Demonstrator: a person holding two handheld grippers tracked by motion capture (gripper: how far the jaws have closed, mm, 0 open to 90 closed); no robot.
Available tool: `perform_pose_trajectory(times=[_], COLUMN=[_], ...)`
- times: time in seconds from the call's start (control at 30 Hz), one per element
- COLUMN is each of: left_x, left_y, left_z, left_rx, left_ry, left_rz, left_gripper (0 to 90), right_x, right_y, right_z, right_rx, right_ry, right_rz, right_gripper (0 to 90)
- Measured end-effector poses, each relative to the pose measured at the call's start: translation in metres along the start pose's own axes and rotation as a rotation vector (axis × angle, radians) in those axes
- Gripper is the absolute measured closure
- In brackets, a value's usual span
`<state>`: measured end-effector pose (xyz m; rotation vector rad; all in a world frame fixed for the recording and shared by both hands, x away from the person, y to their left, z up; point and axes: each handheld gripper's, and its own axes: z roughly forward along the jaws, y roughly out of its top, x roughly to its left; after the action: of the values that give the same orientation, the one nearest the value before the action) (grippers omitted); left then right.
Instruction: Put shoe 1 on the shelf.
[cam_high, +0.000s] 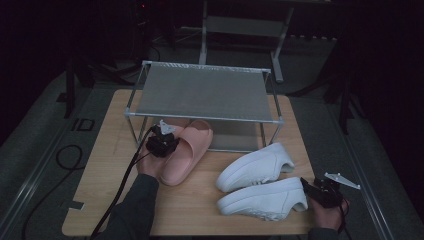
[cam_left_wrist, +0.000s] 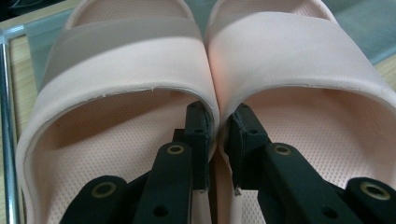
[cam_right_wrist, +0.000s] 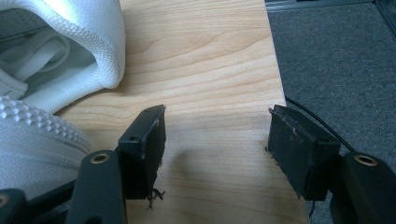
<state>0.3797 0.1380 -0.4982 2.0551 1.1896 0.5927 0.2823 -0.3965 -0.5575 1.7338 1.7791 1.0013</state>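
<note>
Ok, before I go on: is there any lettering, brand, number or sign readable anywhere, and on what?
"ID": pale marks that read roughly like this, on the grey floor left of the wooden table; uncertain.
Pink slippers, clamped at their inner walls by the left gripper: no brand or print.
White sneakers: no logo readable.
Metal shoe rack: no label.
Right gripper, open over bare wood: no markings.

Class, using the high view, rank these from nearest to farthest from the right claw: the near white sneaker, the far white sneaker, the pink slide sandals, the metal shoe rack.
1. Near white sneaker, heel right beside the right claw.
2. Far white sneaker, just behind it.
3. Pink slide sandals, left of centre.
4. Metal shoe rack, at the table's back.
</note>
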Motion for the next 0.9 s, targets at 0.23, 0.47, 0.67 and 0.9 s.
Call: perform_pose_trajectory(times=[0.23, 0.47, 0.67, 0.9], left_x=[-0.001, -0.002, -0.003, -0.003], left_y=[0.0, 0.001, 0.001, 0.0], left_z=[0.002, 0.004, 0.007, 0.011], left_rx=[0.004, 0.0, 0.004, 0.001], left_ry=[0.029, 0.054, 0.076, 0.078], left_rz=[-0.032, -0.061, -0.065, -0.076], left_gripper=[79.2, 79.1, 78.8, 78.8], right_x=[0.0, 0.0, 0.0, 0.0], right_y=[0.0, 0.0, 0.0, 0.0], right_z=[0.0, 0.0, 0.0, 0.0], right_rx=[0.0, 0.0, 0.0, 0.0], right_ry=[0.0, 0.0, 0.0, 0.0], right_rz=[0.0, 0.0, 0.0, -0.001], right_gripper=[35.9, 35.9, 35.9, 35.9])
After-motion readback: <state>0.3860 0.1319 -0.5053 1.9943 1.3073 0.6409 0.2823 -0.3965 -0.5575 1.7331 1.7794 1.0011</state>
